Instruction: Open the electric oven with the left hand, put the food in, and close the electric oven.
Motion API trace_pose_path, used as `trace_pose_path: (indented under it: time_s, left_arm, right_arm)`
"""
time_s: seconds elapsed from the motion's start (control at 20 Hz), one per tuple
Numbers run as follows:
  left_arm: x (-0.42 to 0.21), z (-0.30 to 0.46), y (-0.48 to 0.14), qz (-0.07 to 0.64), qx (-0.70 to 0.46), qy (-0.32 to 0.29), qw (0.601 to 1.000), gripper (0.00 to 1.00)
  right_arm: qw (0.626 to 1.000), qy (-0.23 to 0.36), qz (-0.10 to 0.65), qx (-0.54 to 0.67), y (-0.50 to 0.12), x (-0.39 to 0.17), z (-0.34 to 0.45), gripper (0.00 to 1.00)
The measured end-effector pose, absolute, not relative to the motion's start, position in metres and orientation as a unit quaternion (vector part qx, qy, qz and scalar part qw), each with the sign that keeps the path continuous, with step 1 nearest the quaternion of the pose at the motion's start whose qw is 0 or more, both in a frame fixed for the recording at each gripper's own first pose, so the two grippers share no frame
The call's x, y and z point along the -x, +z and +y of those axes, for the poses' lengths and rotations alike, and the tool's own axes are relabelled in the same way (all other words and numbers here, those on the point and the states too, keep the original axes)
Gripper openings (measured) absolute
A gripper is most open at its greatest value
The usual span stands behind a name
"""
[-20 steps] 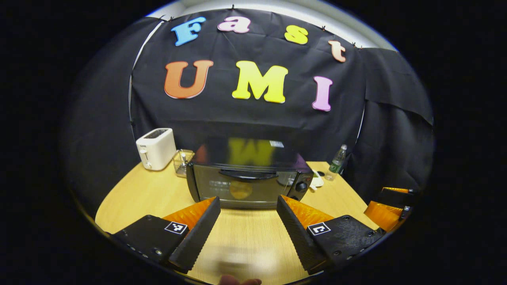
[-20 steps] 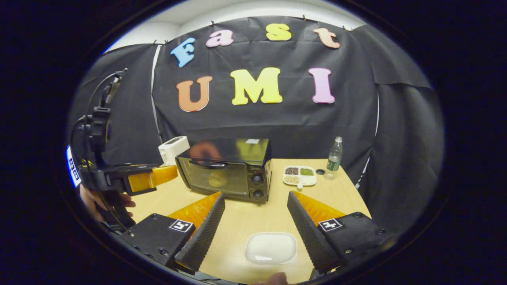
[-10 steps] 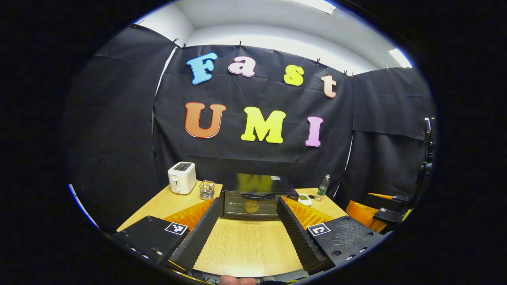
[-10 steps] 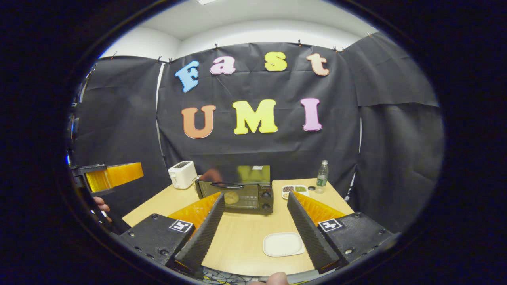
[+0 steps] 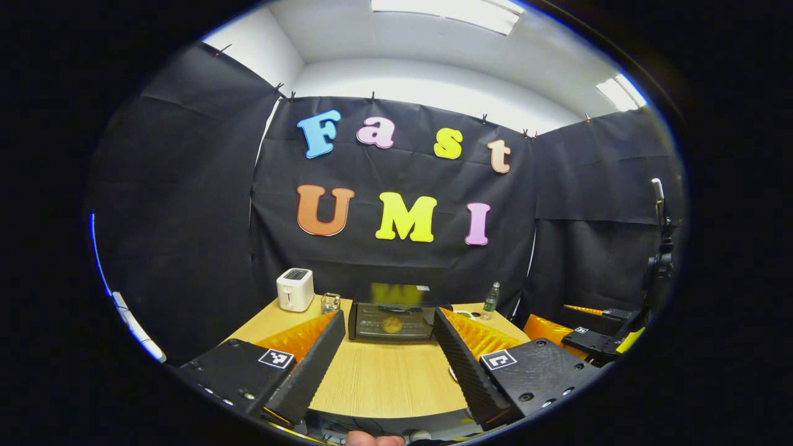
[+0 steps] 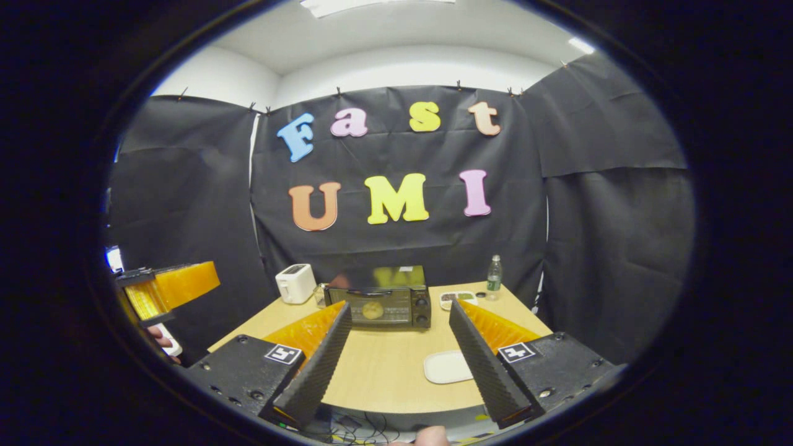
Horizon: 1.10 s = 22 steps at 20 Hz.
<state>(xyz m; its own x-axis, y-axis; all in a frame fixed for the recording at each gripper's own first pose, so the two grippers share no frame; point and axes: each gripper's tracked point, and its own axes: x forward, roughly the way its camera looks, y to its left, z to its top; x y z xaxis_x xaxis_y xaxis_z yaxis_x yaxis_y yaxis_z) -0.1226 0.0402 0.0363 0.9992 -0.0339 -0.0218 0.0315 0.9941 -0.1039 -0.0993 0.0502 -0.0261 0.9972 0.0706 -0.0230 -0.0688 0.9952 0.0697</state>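
The black electric oven [image 5: 391, 322] [image 6: 378, 306] stands at the back of the wooden table [image 5: 384, 378] with its door closed. A round yellow piece of food [image 5: 392, 324] [image 6: 372, 310] shows through the glass. My left gripper [image 5: 388, 319] is open, empty and held well back from the table's near edge. My right gripper [image 6: 400, 306] is likewise open and empty, back from the edge. An empty white plate [image 6: 448, 367] lies on the table in front of the right finger. The left gripper [image 6: 167, 288] shows at the far left of the right gripper view, and the right gripper [image 5: 567, 322] at the far right of the left gripper view.
A white toaster [image 5: 295, 289] [image 6: 295, 283] and a small glass holder [image 5: 330, 302] stand left of the oven. To the oven's right are a divided snack tray [image 6: 458, 300] and a plastic bottle [image 5: 491, 298] [image 6: 493, 274]. Cables hang below the table's near edge.
Both grippers have drawn back and up from the oven, which now looks much smaller. They stayed open. The oven door stayed closed.
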Motion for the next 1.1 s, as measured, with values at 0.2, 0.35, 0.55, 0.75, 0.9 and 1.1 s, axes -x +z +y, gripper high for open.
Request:
trace_pose_path:
  time_s: [0.2,0.35,0.55,0.75,0.9,1.1]
  left_arm:
    - [0.137,0.039,0.031,0.010,0.057,-0.015,0.998,0.94]
    - [0.136,0.041,0.029,0.010,0.055,-0.014,0.998,0.94]
    - [0.131,0.042,0.030,0.006,0.040,-0.013,0.999,0.94]
    - [0.124,0.039,0.031,0.005,0.031,-0.018,0.999,0.94]
    - [0.121,0.036,0.032,0.007,0.030,-0.023,0.999,0.94]
    - [0.119,0.035,0.033,0.005,0.026,-0.023,0.999,0.94]
  right_arm:
    - [0.999,0.030,0.009,-0.023,-0.029,0.112,0.049,0.97]
    - [0.999,0.029,0.010,-0.023,-0.034,0.112,0.050,0.97]
    - [0.999,0.030,0.009,-0.028,-0.037,0.106,0.055,0.96]
    - [0.999,0.036,0.010,-0.034,-0.036,0.100,0.060,0.97]
    - [0.999,0.037,0.011,-0.034,-0.036,0.095,0.061,0.97]
    - [0.999,0.034,0.012,-0.031,-0.035,0.093,0.058,0.97]
